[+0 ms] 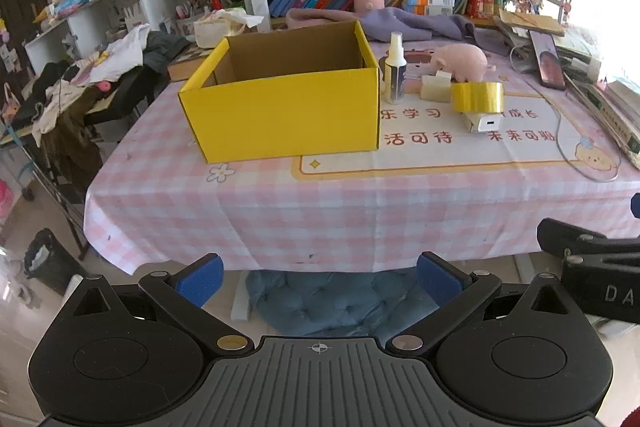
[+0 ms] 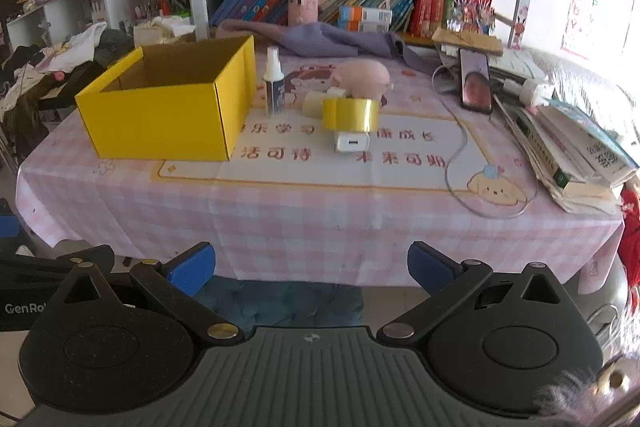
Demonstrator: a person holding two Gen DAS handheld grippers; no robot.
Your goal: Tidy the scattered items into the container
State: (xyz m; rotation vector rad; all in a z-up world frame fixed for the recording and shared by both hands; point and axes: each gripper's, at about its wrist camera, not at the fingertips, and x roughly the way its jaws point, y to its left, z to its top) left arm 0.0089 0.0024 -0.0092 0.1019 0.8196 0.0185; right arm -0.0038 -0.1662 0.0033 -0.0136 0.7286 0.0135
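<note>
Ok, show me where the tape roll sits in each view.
Left wrist: the tape roll is right of centre, upper half, standing on edge behind the white charger.
Right wrist: tape roll is near centre, upper half, again just behind the charger.
Shared landmark: the yellow box, to the tape's left in both.
</note>
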